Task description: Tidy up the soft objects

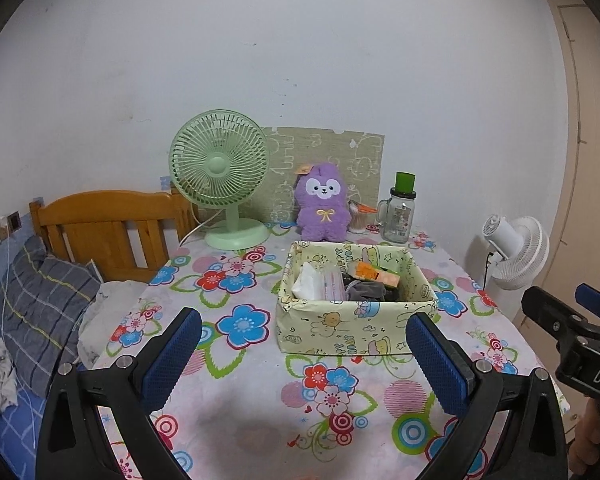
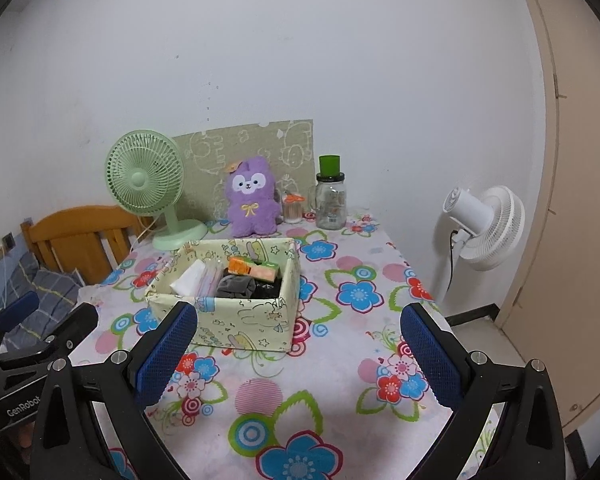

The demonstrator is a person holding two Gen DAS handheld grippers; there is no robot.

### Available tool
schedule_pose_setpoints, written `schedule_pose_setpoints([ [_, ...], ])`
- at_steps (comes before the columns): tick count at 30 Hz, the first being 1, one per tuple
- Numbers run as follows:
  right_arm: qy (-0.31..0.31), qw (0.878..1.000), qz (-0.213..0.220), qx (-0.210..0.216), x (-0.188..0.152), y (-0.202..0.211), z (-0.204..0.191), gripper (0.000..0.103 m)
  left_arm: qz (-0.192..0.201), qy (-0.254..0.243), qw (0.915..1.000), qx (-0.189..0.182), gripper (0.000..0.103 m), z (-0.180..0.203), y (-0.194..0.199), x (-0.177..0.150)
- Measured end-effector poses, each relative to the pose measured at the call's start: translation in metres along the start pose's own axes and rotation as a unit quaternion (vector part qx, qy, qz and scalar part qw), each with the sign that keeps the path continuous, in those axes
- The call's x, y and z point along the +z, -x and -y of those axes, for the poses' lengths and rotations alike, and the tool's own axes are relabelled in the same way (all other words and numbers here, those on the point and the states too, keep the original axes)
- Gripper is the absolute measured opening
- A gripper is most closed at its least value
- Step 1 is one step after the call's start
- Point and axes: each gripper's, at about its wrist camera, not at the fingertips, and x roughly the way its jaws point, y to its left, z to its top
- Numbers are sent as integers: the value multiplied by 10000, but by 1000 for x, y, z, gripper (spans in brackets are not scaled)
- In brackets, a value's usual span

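A pale yellow cartoon-print box (image 1: 352, 330) (image 2: 244, 316) stands in the middle of the flowered table. It holds a white tissue pack (image 1: 309, 280) (image 2: 190, 277), a grey cloth (image 1: 366, 290) (image 2: 234, 285), an orange packet (image 1: 374, 272) (image 2: 252, 269) and dark items. Against the wall behind it sits a purple plush toy (image 1: 323, 208) (image 2: 253, 200), upright. My left gripper (image 1: 302, 350) hovers open before the box's near wall, nothing between its blue pads. My right gripper (image 2: 298, 346) is open too, just right of the box's near corner, and empty.
A green desk fan (image 1: 220, 176) (image 2: 146, 184) stands at the back left, a glass jar with green lid (image 1: 399, 212) (image 2: 331, 194) at the back right. A white floor fan (image 2: 482, 226) is off the table's right edge; a wooden bed headboard (image 1: 108, 224) lies left.
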Motion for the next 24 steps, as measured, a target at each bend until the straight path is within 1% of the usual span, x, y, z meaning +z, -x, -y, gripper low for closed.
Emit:
schedule_pose_setpoints([
  [24,35,9999,104,-41,3,11,-1,103,81,7,9999,-140,103,5,12,1],
])
